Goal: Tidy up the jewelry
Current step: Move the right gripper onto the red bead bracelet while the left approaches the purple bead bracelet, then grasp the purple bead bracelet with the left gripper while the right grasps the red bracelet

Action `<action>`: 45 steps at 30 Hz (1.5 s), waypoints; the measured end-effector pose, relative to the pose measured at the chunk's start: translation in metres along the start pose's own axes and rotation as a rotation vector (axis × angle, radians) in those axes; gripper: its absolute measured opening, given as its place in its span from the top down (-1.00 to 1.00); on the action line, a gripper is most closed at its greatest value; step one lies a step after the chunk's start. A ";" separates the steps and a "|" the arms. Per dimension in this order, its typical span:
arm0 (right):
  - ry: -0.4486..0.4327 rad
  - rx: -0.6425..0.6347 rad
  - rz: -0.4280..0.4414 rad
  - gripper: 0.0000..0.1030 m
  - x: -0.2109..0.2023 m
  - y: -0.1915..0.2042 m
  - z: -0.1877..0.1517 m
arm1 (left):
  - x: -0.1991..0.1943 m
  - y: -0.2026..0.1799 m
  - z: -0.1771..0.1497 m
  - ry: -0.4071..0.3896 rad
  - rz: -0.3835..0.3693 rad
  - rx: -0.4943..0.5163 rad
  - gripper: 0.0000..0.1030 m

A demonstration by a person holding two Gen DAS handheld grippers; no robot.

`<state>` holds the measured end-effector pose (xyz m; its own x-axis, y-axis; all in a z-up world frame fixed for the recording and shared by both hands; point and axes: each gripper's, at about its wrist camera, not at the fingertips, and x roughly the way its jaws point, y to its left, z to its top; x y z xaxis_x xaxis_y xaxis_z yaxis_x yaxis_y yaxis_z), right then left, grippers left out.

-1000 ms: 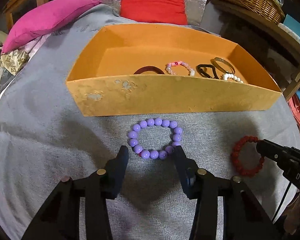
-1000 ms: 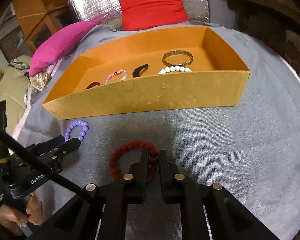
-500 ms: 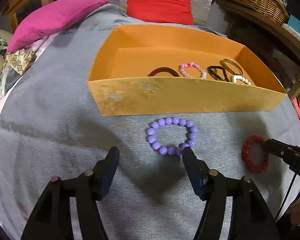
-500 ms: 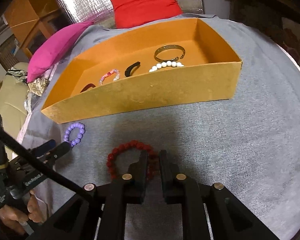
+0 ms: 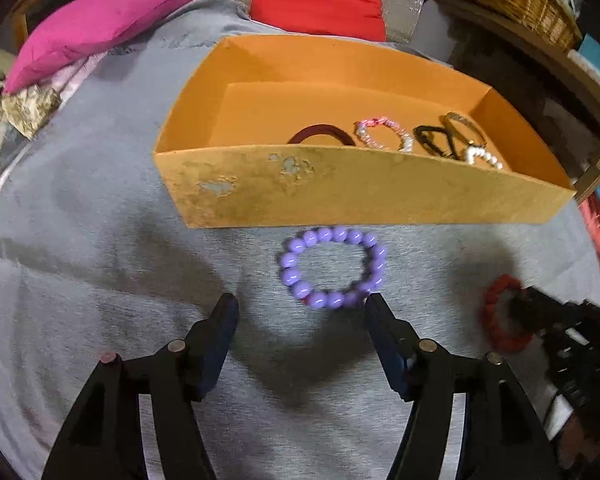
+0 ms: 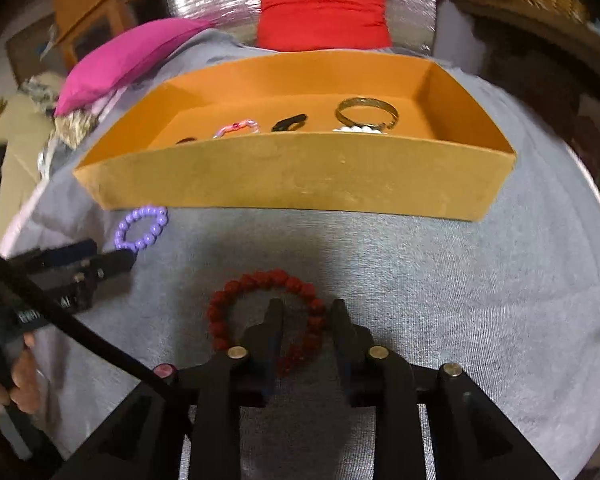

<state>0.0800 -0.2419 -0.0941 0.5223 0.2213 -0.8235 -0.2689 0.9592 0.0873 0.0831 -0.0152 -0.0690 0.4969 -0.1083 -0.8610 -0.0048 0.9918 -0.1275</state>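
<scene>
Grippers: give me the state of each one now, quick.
Left gripper: open, holding nothing; purple bracelet lies just ahead of it.
Right gripper: open, straddling one side of the red bracelet, not clamped.

One box (image 5: pixel 364 196), five bracelets inside it, two bracelets on the cloth at its 6 o'clock, two cushions, two grippers

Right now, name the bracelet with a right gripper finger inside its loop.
The red bead bracelet: one finger of the right gripper sits inside its ring; the purple one lies untouched.
</scene>
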 end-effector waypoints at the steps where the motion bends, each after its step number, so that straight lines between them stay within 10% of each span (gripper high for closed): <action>1: -0.004 -0.019 -0.007 0.65 0.000 0.003 0.000 | -0.001 0.000 0.001 -0.003 -0.013 -0.003 -0.29; 14: 0.002 -0.001 0.013 0.71 -0.001 0.002 0.001 | 0.013 -0.021 0.004 -0.043 0.066 0.071 -0.28; 19: 0.020 0.046 0.061 0.69 -0.004 -0.008 0.006 | 0.004 -0.022 -0.002 -0.067 0.061 0.109 0.43; 27: -0.017 0.073 0.148 -0.26 -0.016 -0.013 0.008 | -0.011 -0.019 -0.007 -0.104 0.076 0.140 0.81; 41: -0.002 -0.105 0.061 -0.28 0.001 0.025 -0.004 | -0.026 -0.012 -0.011 -0.135 0.107 0.162 0.81; 45: -0.022 -0.116 0.024 0.27 0.002 0.024 -0.004 | -0.028 -0.012 -0.011 -0.140 0.110 0.164 0.81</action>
<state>0.0707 -0.2192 -0.0958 0.5319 0.2486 -0.8095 -0.3728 0.9270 0.0397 0.0597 -0.0244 -0.0490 0.6168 0.0000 -0.7871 0.0694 0.9961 0.0544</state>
